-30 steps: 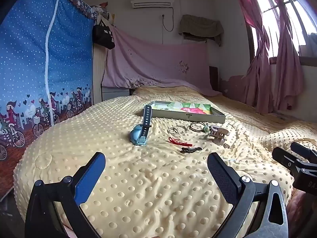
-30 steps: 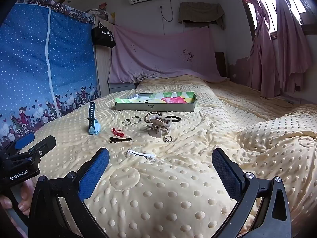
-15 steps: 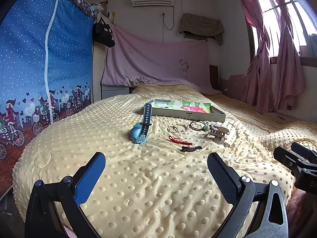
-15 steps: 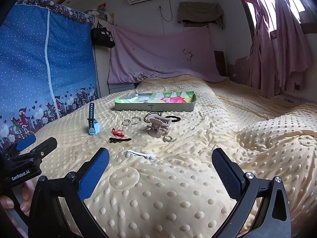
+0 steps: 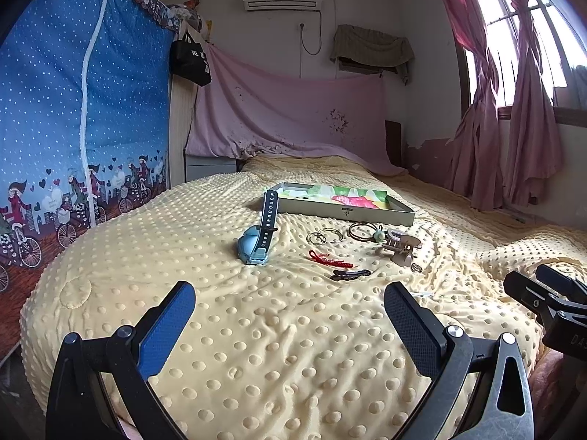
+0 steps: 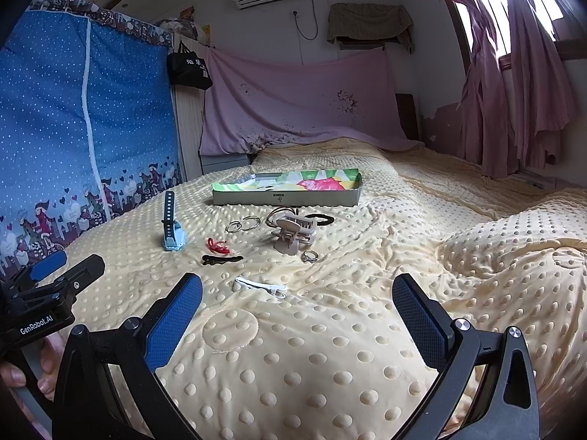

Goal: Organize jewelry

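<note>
Presently, little differs from a second ago: both views have only drifted slightly, and every item lies where it did, so sorting has not begun.

- Left gripper (image 5: 290, 310): spread wide, empty, hovering over the yellow dotted blanket (image 5: 154, 249).
- Right gripper (image 6: 297, 302): likewise spread, empty.
- Tray (image 6: 286, 198): at the far end of the spread, colourful lining, nothing loaded that can be seen.
- Blue watch (image 6: 173, 229): leftmost, near the tray.
- Paired rings (image 6: 243, 224); red cord (image 6: 217, 245); black hair clip (image 6: 222, 259); beige claw clip (image 6: 293, 234); small ring (image 6: 310, 255); black hair tie (image 6: 322, 217).
- White clip (image 6: 260, 286): nearest the right gripper, probably the first pick.
</note>
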